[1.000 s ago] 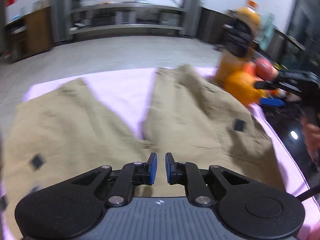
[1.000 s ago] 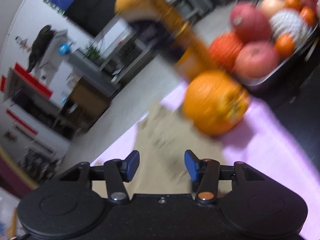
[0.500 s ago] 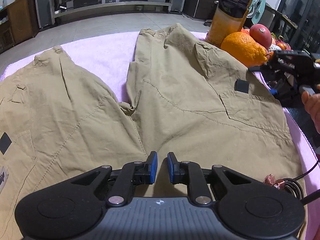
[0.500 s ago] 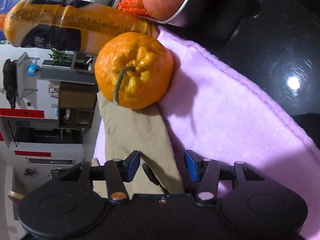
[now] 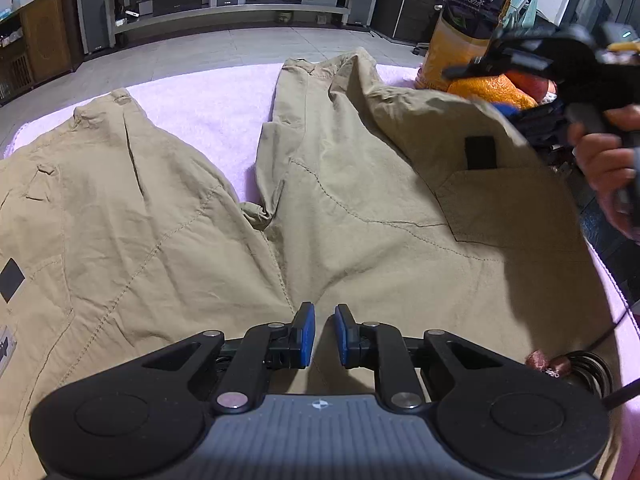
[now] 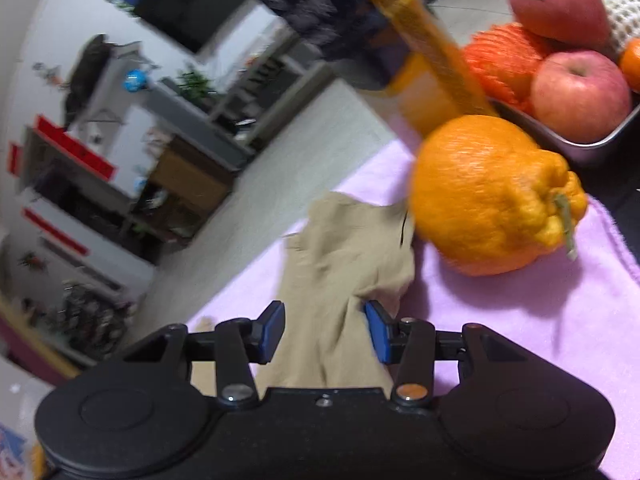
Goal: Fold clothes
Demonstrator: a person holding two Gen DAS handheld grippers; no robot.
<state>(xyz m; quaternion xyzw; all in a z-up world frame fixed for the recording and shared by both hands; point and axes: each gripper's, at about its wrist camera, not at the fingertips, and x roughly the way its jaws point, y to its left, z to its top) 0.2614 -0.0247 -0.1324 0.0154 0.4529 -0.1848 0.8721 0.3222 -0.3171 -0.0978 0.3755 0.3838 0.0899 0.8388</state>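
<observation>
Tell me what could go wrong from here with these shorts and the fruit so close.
The right tongs are closing around the shorts' leg edge beside the big orange; lifting that leg could roll it off the pink towel. The tall bottle behind could tip. The left tongs grip nothing, so the cloth may slide.

Both wrist views look steeply down, close over the khaki shorts (image 5: 360, 216) (their shared ground).

A pink towel (image 5: 208, 120) covers the counter, whose dark glossy top (image 6: 624, 196) shows at the right edge. Khaki shorts (image 5: 360, 208) lie spread flat on the towel. An orange (image 6: 492, 196) and a bottle (image 5: 460, 40) sit beside them; a coiled cable (image 5: 588, 368), perhaps, lies near the shorts' waist.
</observation>
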